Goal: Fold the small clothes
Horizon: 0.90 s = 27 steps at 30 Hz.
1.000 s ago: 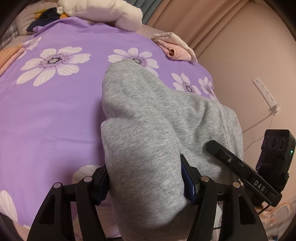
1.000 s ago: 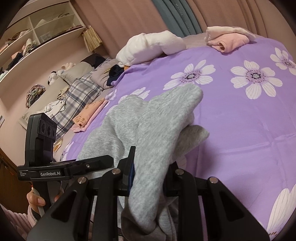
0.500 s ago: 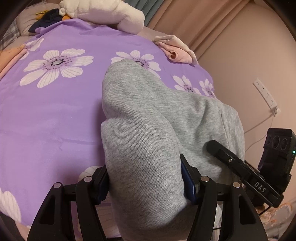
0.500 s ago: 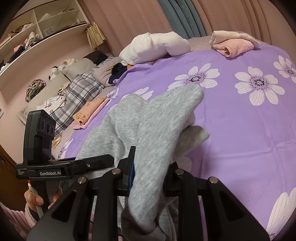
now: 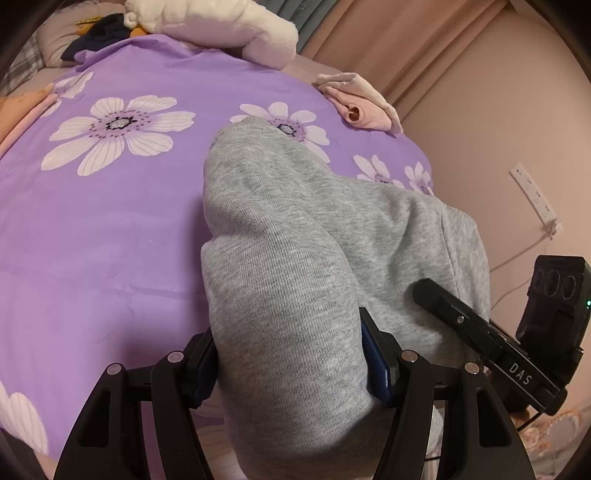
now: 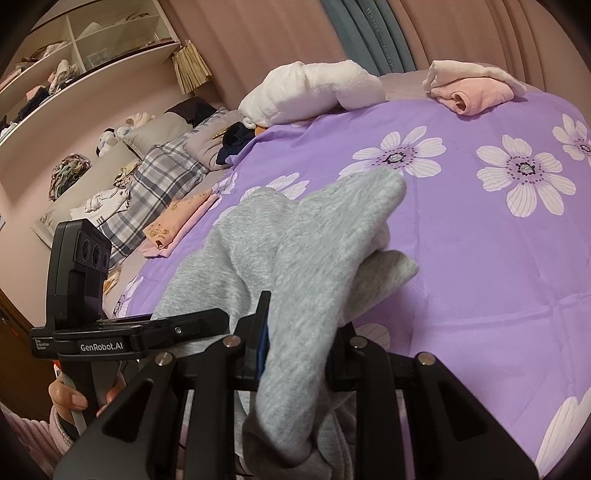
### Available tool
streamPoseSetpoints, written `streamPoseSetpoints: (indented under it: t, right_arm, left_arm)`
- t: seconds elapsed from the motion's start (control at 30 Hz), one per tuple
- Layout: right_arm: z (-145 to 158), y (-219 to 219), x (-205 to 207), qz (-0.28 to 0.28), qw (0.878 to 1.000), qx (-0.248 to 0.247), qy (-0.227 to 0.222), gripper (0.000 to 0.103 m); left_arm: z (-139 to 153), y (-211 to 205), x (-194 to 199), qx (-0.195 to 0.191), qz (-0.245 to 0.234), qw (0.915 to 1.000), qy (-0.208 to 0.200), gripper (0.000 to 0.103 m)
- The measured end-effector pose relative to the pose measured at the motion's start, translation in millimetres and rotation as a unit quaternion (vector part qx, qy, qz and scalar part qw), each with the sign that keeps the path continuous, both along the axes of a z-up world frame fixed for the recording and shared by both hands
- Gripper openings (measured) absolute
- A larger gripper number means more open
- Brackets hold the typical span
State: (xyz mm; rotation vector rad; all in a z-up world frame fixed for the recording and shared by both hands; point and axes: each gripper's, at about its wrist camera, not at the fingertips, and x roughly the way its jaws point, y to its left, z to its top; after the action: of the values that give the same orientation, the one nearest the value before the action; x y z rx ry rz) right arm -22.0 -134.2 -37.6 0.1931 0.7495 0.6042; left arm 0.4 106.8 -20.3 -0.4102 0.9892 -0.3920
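Grey knit garment [image 5: 295, 266] fills the middle of the left wrist view, a thick bunched fold of it clamped between the two pads of the left gripper [image 5: 291, 354]; the jaws stand fairly wide apart because the wad is bulky. Beyond the pads the cloth runs forward and lies on the purple flowered bedspread [image 5: 92, 229], its far rounded end resting on a white flower print. At the right edge the right gripper [image 5: 517, 347], black with "DAS" on its bar, sits against the garment's side. A folded pink garment [image 5: 364, 110] lies at the far edge of the bed, and a white plush bundle [image 5: 229, 26] sits behind it to the left

From the right wrist view, the right gripper's jaws are nearly closed, pinching a thinner fold of the same grey cloth, which hangs below the pads and spreads ahead onto the bedspread. The left gripper's body, marked "GenRobot.AI", shows at the left with a hand [image 6: 74, 400] on its handle. A plaid pillow [image 6: 162, 177] and open shelves [image 6: 74, 55] stand beyond
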Motion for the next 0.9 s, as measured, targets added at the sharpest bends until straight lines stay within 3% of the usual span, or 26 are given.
streamPoseSetpoints:
  t: [0.9]
  right_arm:
    - [-5, 24, 32, 0.006, 1.000, -0.014, -0.005, 0.024]
  left_arm:
    - [-9, 11, 32, -0.002, 0.015, 0.9999, 0.007, 0.065]
